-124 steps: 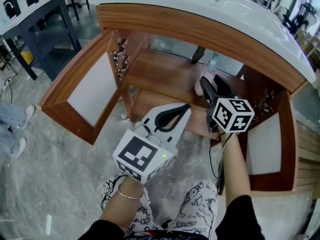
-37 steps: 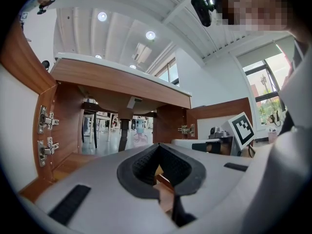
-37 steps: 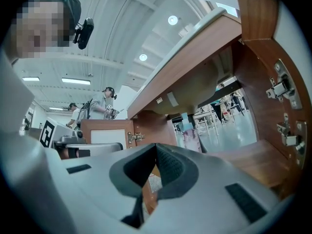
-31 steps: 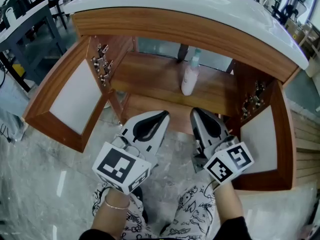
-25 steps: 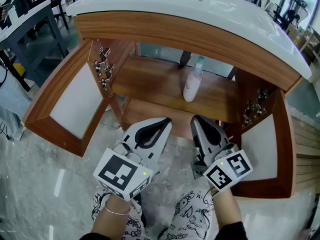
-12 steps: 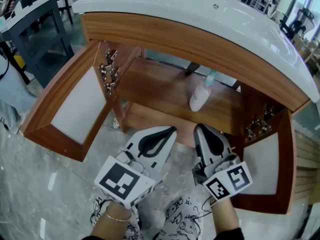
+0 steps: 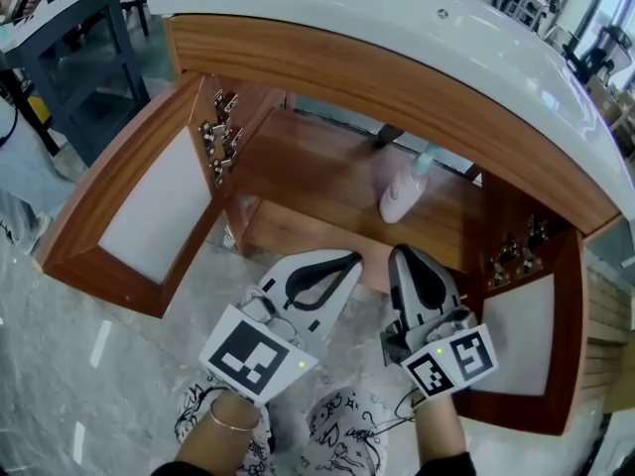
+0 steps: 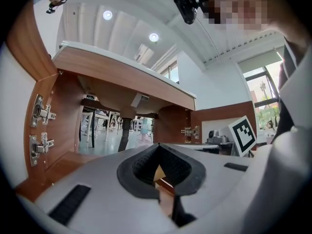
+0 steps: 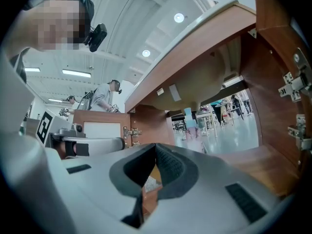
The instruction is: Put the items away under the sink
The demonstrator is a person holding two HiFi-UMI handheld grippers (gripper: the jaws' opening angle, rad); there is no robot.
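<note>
Both claws are clamped shut on nothing: the left claw (image 7: 349, 259) and the right claw (image 7: 403, 256) are held level, side by side and near each other, just outside the open cabinet (image 7: 327, 181) under the sink. In the left gripper view the left claw's dark pads (image 8: 146, 162) meet at the tip with only a hollow behind them, and the right gripper view shows the same on the right claw (image 9: 156, 149). The pale pink bottle (image 7: 401, 195) with the teal cap stands upright on the cabinet's wooden floor, ahead of the right claw and well apart from it, toward the back and just in front of the dark drain pipe (image 7: 387, 137). From the right claw it appears slightly right of the tip, small and far in (image 9: 191, 126). Both cabinet doors are swung wide, the left door (image 7: 149, 206) beside the left claw and the right door (image 7: 526, 345) beside the right. Metal hinges (image 7: 220, 132) sit on the left inner wall. The white sink top (image 7: 377, 18) curves overhead, above a grey marbled floor (image 7: 60, 365).
</note>
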